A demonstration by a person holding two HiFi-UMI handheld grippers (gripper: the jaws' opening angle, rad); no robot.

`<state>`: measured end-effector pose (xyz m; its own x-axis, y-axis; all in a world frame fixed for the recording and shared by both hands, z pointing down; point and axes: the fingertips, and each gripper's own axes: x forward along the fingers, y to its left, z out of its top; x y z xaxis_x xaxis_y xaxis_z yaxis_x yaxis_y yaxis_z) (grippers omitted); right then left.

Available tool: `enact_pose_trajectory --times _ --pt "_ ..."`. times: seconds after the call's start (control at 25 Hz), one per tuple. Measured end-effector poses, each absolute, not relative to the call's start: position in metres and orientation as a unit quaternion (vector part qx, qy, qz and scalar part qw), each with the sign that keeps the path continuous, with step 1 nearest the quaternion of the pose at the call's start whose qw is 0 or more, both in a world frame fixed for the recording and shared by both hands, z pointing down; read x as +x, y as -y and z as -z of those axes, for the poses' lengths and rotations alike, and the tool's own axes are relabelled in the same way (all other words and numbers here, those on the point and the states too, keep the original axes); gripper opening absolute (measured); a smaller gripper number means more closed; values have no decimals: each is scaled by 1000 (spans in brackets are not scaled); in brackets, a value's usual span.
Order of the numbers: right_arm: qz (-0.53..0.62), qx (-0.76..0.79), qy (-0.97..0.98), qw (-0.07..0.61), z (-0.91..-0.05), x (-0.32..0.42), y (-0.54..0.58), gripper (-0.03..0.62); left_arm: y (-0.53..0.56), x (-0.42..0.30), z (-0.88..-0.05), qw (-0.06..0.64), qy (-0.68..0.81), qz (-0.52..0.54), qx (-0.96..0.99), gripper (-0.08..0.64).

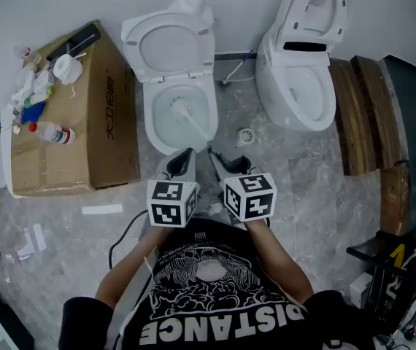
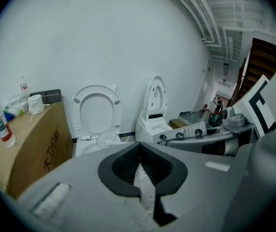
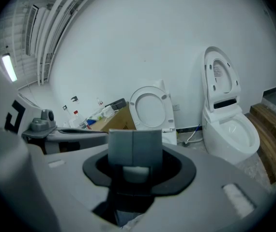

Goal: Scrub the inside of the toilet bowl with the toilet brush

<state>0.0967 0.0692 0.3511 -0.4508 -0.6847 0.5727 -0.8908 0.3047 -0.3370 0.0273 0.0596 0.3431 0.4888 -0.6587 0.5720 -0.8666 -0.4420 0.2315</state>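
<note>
A white toilet (image 1: 149,39) stands ahead with its seat and lid raised. The toilet brush (image 1: 182,109) lies in the bowl (image 1: 157,133), white head down, its thin handle slanting back to the bowl's near right rim. My right gripper (image 1: 214,155) meets the end of that handle and looks shut on it; in the right gripper view the pads (image 3: 135,146) are pressed together and hide the brush. My left gripper (image 1: 185,155) hangs just left of it, over the bowl's front edge, shut and holding nothing. In the left gripper view the brush head (image 2: 105,139) shows above the gripper (image 2: 140,163).
A cardboard box (image 1: 84,122) with bottles and tissue on top stands left of the toilet. A second toilet (image 1: 303,71) stands to the right, with wooden planks (image 1: 361,115) beyond it. A floor drain (image 1: 245,135) and a black cable (image 1: 124,235) lie on the tiles.
</note>
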Motion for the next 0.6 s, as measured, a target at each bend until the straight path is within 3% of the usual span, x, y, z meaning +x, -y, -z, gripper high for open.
enact_pose_trajectory --times 0.6 --pt "-323 491 793 162 -354 105 -83 167 -74 34 -349 255 463 -215 821 -8"
